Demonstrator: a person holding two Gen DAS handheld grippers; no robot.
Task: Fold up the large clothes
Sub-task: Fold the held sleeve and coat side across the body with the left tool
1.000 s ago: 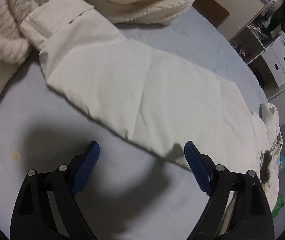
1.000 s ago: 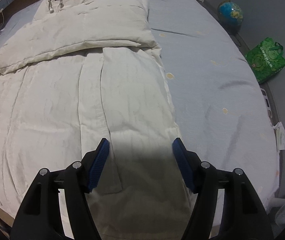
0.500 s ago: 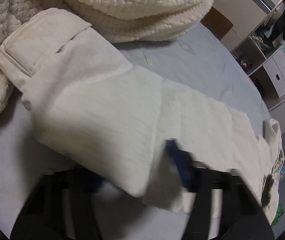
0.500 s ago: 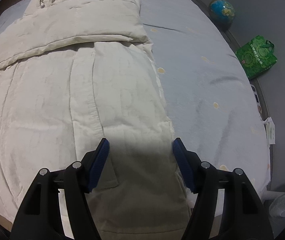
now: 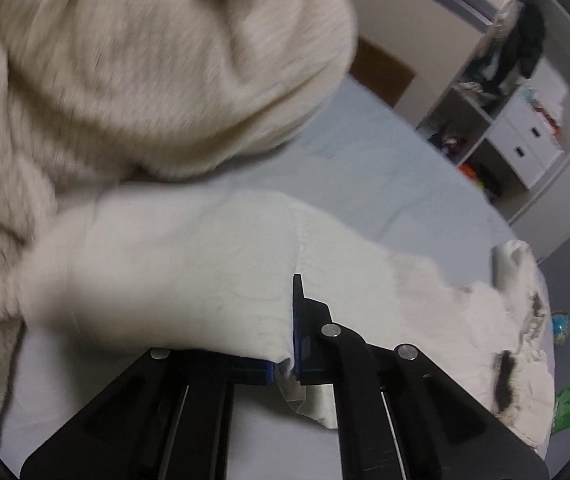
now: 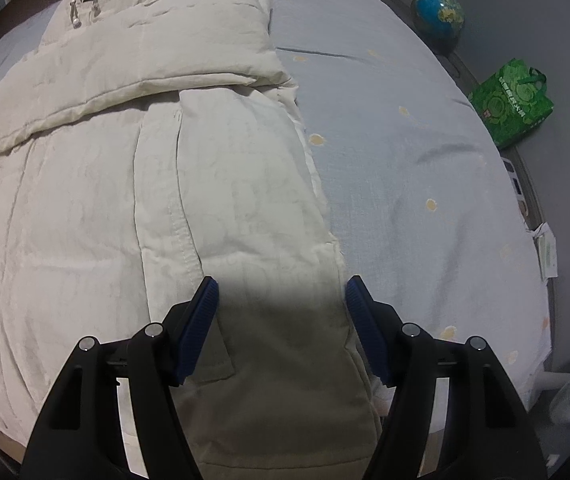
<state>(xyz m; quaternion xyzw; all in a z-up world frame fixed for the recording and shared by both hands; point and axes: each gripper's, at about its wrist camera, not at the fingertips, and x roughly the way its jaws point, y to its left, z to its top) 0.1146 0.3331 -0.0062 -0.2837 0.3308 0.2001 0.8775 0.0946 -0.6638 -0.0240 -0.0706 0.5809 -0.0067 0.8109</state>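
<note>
On the pale blue bed sheet (image 6: 405, 160) lies a cream quilted padded coat (image 6: 125, 200). Left gripper (image 5: 291, 344) is clenched on its sleeve (image 5: 165, 280); right gripper (image 6: 281, 320) hovers released above the hem.

Your left view is motion-blurred: blanket (image 5: 145, 80) and sleeve (image 5: 173, 272) smear. Your right view stays sharp, dim cool light, gripper shadow darkening the coat (image 6: 277, 320). You get fisheye bending and black corners in both.
</note>
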